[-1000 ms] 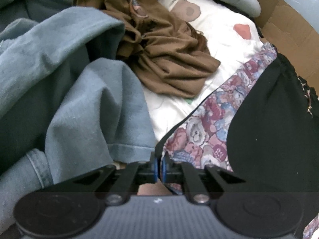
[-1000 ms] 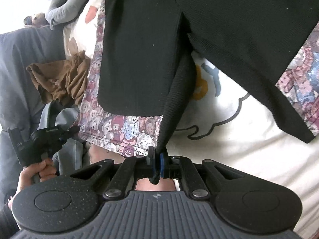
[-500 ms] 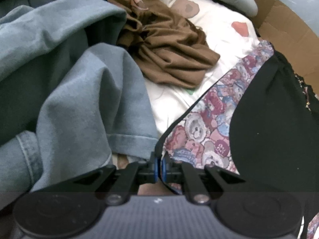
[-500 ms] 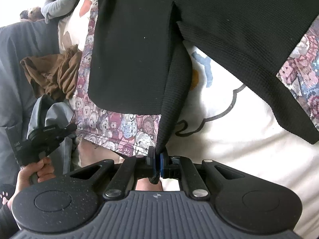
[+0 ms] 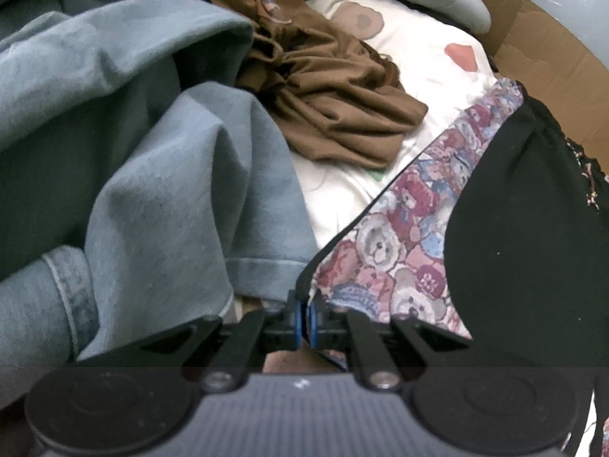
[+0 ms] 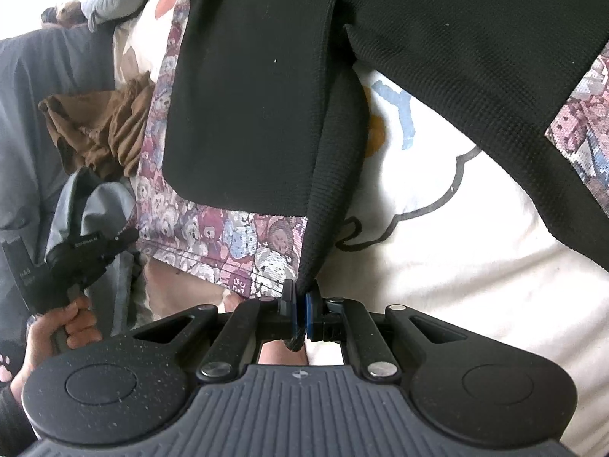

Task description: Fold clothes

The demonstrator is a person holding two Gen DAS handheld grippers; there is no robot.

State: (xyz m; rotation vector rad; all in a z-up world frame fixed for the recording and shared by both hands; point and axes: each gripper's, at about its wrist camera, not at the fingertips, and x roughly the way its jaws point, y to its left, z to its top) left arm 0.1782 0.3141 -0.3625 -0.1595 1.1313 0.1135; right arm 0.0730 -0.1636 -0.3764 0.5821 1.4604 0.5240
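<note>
Your left gripper (image 5: 303, 314) pinched the hem corner of the black knit garment with teddy-bear patterned panels (image 5: 525, 236), your right gripper (image 6: 300, 314) clamped its other black edge, garment lay on the white printed bedsheet (image 6: 456, 259), beside the crumpled brown cloth (image 5: 335, 103).

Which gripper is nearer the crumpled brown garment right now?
Left. The left gripper sits just short of the brown garment; the right gripper is farther off, across the black garment.

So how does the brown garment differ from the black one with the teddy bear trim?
The brown garment lies crumpled in a heap, free of both grippers; the black garment is spread flatter, pinched by the left gripper and right gripper. The brown one looks plain, the black one has bear-print panels. Both rest on the white printed bedding.
</note>
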